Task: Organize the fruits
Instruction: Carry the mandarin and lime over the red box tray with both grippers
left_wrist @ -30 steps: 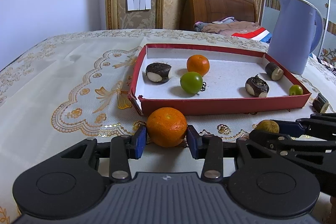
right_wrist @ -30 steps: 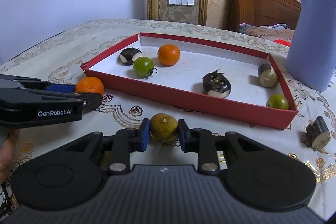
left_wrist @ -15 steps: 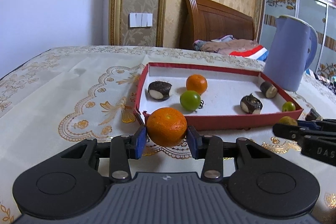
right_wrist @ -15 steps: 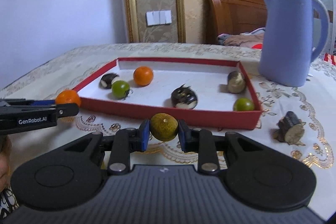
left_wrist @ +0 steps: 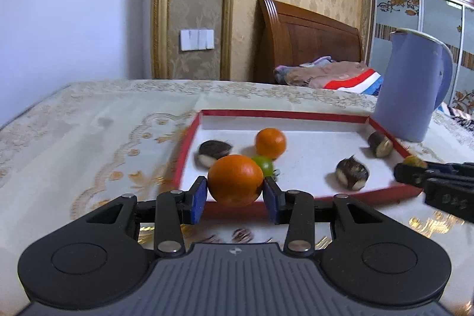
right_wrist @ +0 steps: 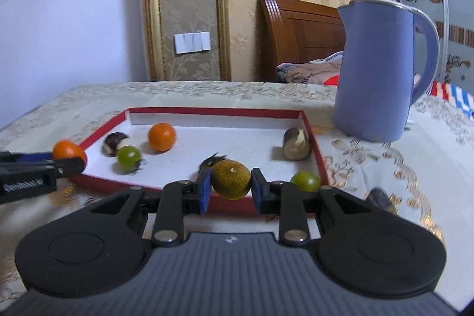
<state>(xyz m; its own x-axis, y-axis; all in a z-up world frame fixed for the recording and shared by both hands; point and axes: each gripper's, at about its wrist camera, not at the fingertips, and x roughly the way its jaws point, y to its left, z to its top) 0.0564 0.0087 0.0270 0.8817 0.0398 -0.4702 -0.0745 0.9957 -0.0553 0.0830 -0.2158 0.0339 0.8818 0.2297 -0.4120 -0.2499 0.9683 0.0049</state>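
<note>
My left gripper point(left_wrist: 235, 194) is shut on an orange point(left_wrist: 235, 179) and holds it in the air at the front left of the red tray point(left_wrist: 296, 114). My right gripper point(right_wrist: 231, 190) is shut on a yellow-green citrus fruit point(right_wrist: 231, 179), held above the tray's front wall point(right_wrist: 231, 208). Inside the tray lie a second orange point(left_wrist: 270, 143), a green fruit point(left_wrist: 264, 165) and three dark water chestnuts point(left_wrist: 352, 176). Another green fruit point(right_wrist: 305, 181) sits in the tray's front right corner. The left gripper point(right_wrist: 68, 160) also shows in the right wrist view.
A tall blue kettle point(right_wrist: 382, 70) stands right of the tray on the embroidered tablecloth point(left_wrist: 89, 138). A dark chestnut point(right_wrist: 380, 199) lies on the cloth outside the tray at the right. A wooden headboard and bedding are behind the table.
Both grippers have lifted their fruits off the cloth and moved forward to the tray's front edge. Both stay shut on their fruit.
</note>
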